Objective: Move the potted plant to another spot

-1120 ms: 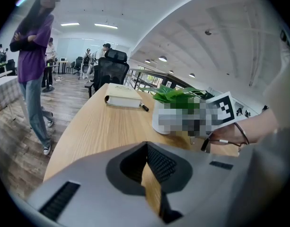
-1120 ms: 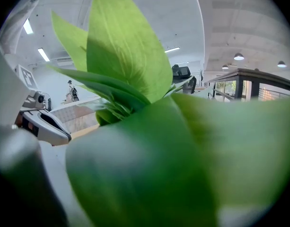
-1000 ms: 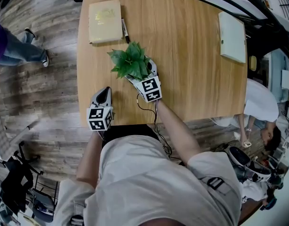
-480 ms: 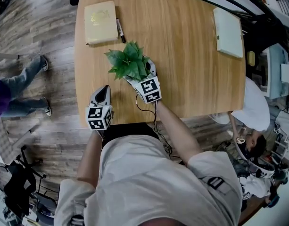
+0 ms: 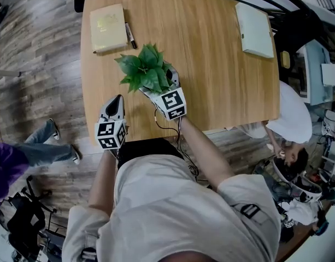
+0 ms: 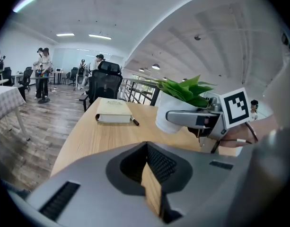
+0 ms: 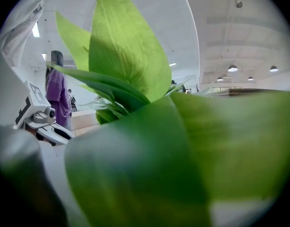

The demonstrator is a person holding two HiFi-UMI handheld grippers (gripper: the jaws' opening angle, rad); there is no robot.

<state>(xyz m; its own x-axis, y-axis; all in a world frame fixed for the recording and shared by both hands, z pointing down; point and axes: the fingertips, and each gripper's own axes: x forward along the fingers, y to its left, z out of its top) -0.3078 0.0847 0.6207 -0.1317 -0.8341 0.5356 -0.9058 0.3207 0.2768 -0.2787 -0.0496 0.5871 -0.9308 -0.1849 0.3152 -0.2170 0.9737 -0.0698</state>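
A potted plant (image 5: 144, 70) with green leaves and a white pot (image 6: 166, 113) is near the table's left front part. My right gripper (image 5: 159, 86) reaches in from the near side and is shut on the pot, one finger (image 6: 187, 118) lying across its side. Leaves (image 7: 130, 65) fill the right gripper view and hide its jaws. My left gripper (image 5: 118, 100) hovers at the table's front edge, left of the plant, its jaws (image 6: 149, 174) shut with nothing in them. It also shows as the left gripper (image 7: 43, 122) beside the leaves.
A cream book (image 5: 108, 27) and a black pen (image 5: 130, 35) lie at the far left of the wooden table (image 5: 211, 75). A white pad (image 5: 254, 29) lies at the far right. A person (image 5: 293, 130) bends beside the right edge; another walks on the floor (image 5: 14, 157).
The head camera has shifted, so the table sits further left in view. The plant and right gripper have drifted a little away from the book. The walker on the left has moved nearer.
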